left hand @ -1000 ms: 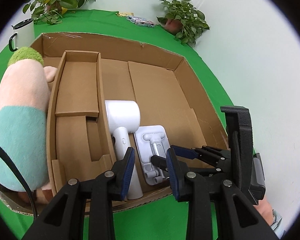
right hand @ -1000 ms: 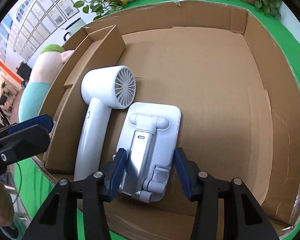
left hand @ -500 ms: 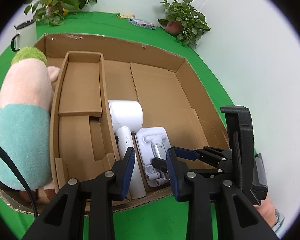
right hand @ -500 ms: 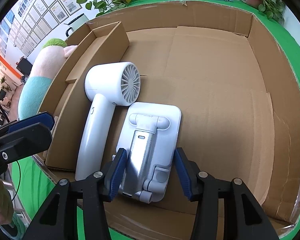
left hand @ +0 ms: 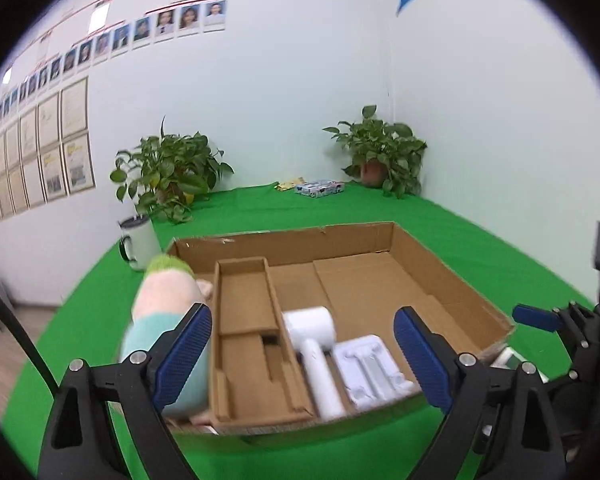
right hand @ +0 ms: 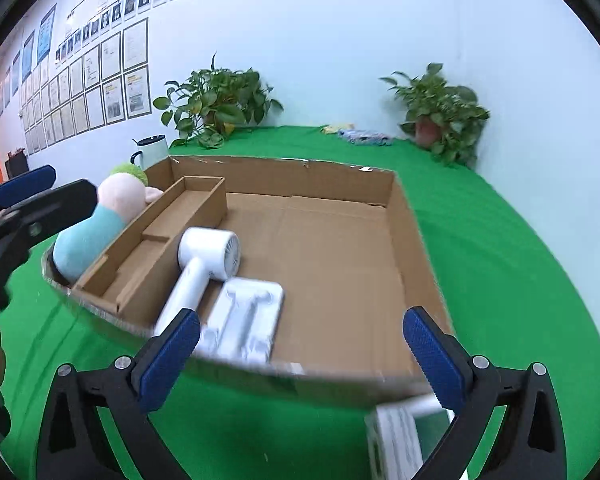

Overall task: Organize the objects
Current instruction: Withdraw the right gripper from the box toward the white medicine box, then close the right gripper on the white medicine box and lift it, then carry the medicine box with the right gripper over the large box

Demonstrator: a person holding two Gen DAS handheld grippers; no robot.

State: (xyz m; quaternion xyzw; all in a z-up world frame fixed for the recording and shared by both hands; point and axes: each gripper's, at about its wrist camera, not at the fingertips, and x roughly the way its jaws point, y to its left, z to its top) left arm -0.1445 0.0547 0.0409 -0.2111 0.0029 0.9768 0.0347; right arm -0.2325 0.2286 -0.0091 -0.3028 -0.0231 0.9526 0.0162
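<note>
We find both claws released and still spreading — left gripper (left hand: pixel 302 354) and right gripper (right hand: pixel 300 354) each grasp nothing. Beyond them, the white hair dryer (right hand: pixel 204 264) and white stand (right hand: pixel 246 320) lie side by side, touching, in the cardboard box (right hand: pixel 404 248) — the plush toy (right hand: pixel 96 226) sits along its far-left wall.

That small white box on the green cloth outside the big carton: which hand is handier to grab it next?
Probably the right. The small white box lies just below the right gripper; the left gripper hangs at the carton's other end, near the plush toy. Both jaws are opening, empty.
</note>
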